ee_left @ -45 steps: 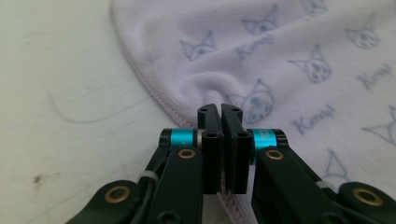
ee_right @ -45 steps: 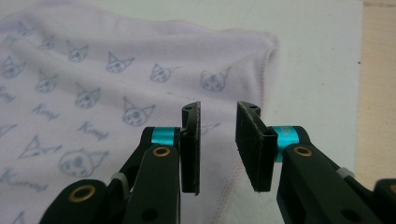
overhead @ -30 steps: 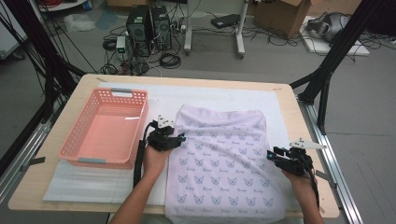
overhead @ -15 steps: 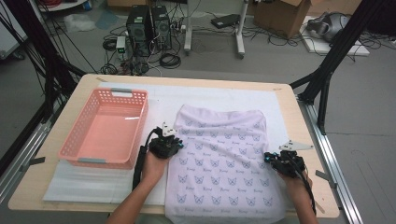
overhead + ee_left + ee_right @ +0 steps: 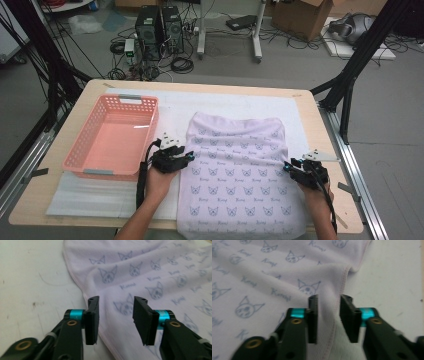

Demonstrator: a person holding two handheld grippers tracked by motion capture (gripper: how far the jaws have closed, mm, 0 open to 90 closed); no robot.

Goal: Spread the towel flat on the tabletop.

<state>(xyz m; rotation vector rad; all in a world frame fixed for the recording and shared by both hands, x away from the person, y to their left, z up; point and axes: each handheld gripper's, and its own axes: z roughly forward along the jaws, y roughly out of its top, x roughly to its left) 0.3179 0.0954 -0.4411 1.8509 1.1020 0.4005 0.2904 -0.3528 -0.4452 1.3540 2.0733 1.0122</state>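
Closing now risks a miss: your left gripper [image 5: 115, 322] stands spread, the cat-print cloth [image 5: 235, 170] hem flat beneath its fingers, jaws just reopened. Your right gripper [image 5: 329, 320], also just reopened and spread, straddles the opposite hem; pinching shallow would let it slip.

A cloth [image 5: 240, 175] lies spread on the table [image 5: 320, 145], its near edge hanging over the person's side. A basket [image 5: 112, 140] stands just left of it (apart, not touching). The left gripper [image 5: 189, 156] sits at the cloth's left edge, the right gripper [image 5: 287, 166] at its right edge
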